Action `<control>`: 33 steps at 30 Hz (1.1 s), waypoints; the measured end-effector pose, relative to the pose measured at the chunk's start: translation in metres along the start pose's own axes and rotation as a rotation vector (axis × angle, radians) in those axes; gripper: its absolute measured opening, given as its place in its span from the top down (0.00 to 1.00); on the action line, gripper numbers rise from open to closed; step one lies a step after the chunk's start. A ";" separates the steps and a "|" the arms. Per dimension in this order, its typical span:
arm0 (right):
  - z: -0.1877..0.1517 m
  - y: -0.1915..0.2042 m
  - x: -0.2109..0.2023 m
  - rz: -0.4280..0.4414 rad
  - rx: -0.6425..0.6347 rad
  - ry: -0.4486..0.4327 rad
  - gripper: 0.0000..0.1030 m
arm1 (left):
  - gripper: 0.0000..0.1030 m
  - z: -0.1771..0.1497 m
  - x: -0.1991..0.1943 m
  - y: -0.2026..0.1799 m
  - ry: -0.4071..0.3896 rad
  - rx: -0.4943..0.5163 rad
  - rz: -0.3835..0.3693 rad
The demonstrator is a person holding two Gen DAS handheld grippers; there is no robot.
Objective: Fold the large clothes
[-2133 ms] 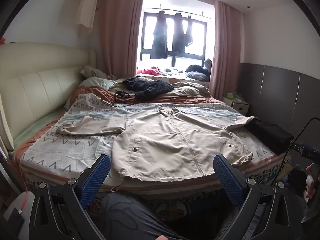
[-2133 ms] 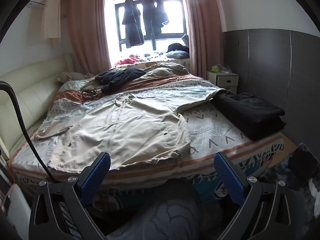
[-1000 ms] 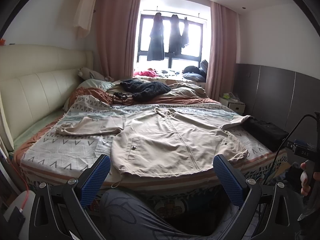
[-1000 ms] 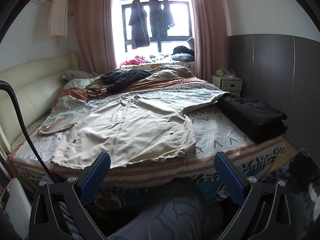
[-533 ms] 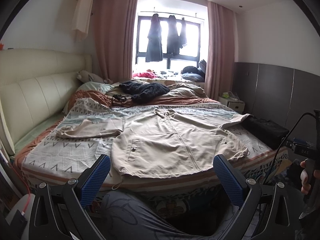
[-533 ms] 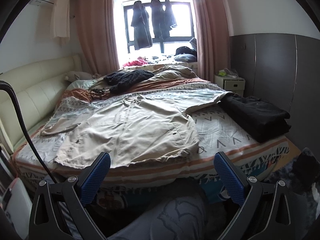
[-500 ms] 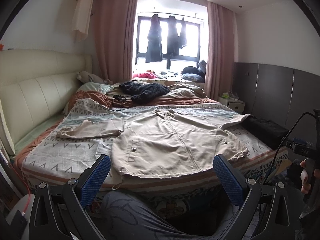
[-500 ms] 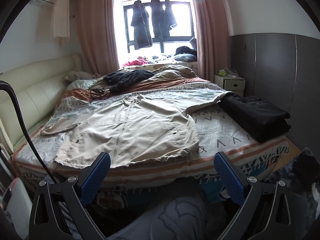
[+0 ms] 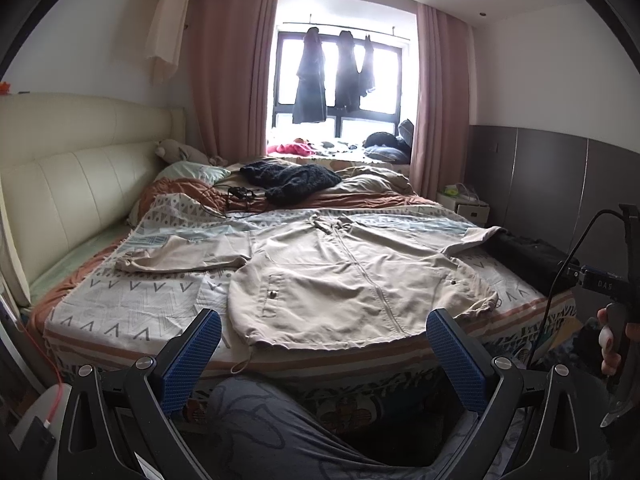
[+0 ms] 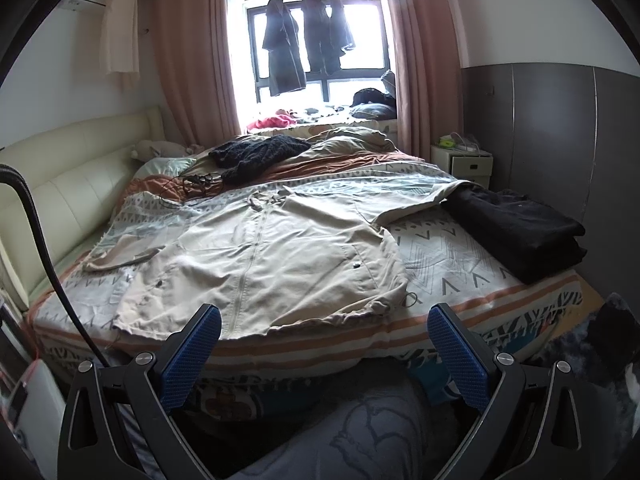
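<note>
A beige zip jacket (image 9: 348, 276) lies spread front-up on the bed, hem at the near edge, sleeves out to both sides. It also shows in the right wrist view (image 10: 272, 264). My left gripper (image 9: 322, 354) is open and empty, held back from the bed's near edge, in front of the hem. My right gripper (image 10: 324, 350) is open and empty, also short of the bed, in front of the hem's right half.
A folded black garment (image 10: 516, 224) lies on the bed's right side by the jacket's sleeve. A dark knit (image 9: 292, 178) and cables lie further back. A cream headboard (image 9: 68, 184) is at left, a nightstand (image 10: 466, 162) at right. My knee (image 9: 272, 420) is below.
Both grippers have tilted up and drawn back a little from the bed; the jacket sits lower and smaller in view. The jacket has not moved.
</note>
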State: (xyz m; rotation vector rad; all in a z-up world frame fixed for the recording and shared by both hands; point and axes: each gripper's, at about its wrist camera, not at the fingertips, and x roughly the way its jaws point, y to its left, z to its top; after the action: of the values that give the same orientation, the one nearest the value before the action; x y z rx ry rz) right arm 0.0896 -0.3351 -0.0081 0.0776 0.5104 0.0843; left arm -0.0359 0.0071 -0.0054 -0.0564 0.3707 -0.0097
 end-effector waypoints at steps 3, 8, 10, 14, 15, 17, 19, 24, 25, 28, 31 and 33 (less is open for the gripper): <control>0.002 0.001 0.001 0.001 0.028 -0.002 0.00 | 0.00 0.000 -0.001 0.004 0.002 0.002 0.002; 0.009 0.002 0.002 0.006 0.081 0.002 0.00 | 0.00 0.004 0.001 0.011 0.007 -0.010 0.019; 0.015 0.004 0.002 0.012 0.087 0.011 0.00 | 0.00 0.007 0.001 0.013 0.010 -0.022 0.010; 0.018 0.000 0.001 0.039 0.135 -0.005 0.00 | 0.00 0.011 0.007 0.008 0.010 -0.015 0.017; 0.017 -0.001 0.002 0.052 0.138 0.001 0.00 | 0.00 0.010 0.009 0.007 0.015 -0.014 0.014; 0.016 -0.002 0.007 0.066 0.126 0.022 0.00 | 0.00 0.010 0.010 0.002 0.021 -0.010 0.012; 0.016 -0.003 0.013 0.069 0.105 0.036 0.00 | 0.00 0.012 0.012 -0.004 0.026 0.005 0.022; 0.025 -0.012 0.028 0.065 0.117 0.033 0.00 | 0.00 0.022 0.026 -0.013 0.039 0.033 0.028; 0.027 -0.015 0.030 0.074 0.137 0.037 0.00 | 0.00 0.024 0.030 -0.014 0.044 0.035 0.021; 0.029 -0.023 0.037 0.101 0.172 0.041 0.00 | 0.00 0.030 0.041 -0.018 0.054 0.061 0.022; 0.032 -0.025 0.047 0.075 0.173 0.048 0.00 | 0.00 0.034 0.053 -0.018 0.066 0.069 -0.004; 0.034 -0.024 0.057 0.074 0.171 0.056 0.00 | 0.00 0.034 0.061 -0.016 0.073 0.073 -0.002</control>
State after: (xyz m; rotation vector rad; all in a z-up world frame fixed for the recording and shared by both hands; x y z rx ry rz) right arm 0.1578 -0.3550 -0.0084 0.2621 0.5704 0.1149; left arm 0.0334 -0.0083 0.0056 0.0161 0.4431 -0.0270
